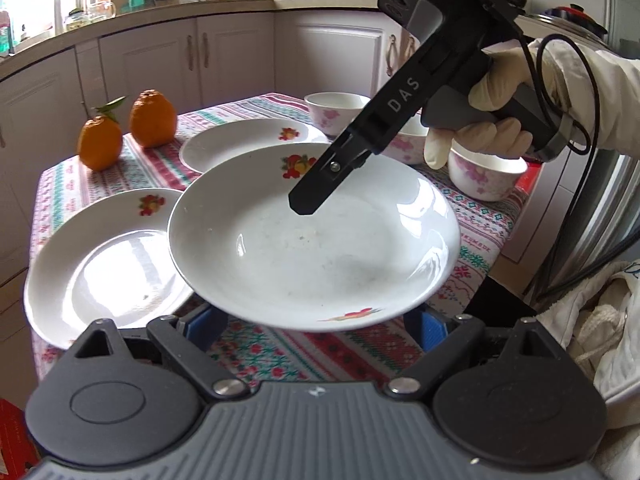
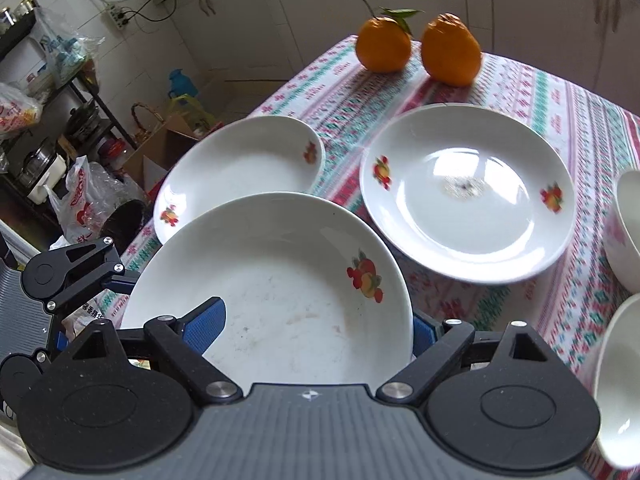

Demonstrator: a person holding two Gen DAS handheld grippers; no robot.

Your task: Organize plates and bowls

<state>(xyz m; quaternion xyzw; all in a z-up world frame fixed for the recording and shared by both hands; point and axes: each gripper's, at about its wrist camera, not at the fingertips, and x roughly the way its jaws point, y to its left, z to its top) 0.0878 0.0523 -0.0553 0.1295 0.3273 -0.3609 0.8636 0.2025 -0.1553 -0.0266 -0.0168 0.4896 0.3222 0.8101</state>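
Note:
A white plate with fruit prints (image 1: 312, 248) (image 2: 280, 300) hangs tilted above the patterned tablecloth (image 1: 256, 348). My right gripper (image 2: 316, 324) is shut on its rim. One blue pad lies on the plate's inner face and the other sits behind the rim. In the left wrist view one right finger (image 1: 308, 200) rests inside the plate. My left gripper (image 1: 318, 320) (image 2: 92, 304) stands open, both fingers reaching under the plate's near edge. Two more fruit-print plates (image 1: 104, 264) (image 1: 240, 140) lie on the table. Three white bowls with pink flowers (image 1: 336, 112) (image 1: 408, 144) (image 1: 484, 176) stand at the back right.
Two oranges (image 1: 100, 144) (image 1: 154, 120) sit at the table's far left corner. The near-left plate overhangs the table edge. Cabinets (image 1: 224, 56) ring the table, and a metal rack (image 2: 48, 140) with bags stands beside it. A gloved hand (image 1: 492, 92) grips the right tool.

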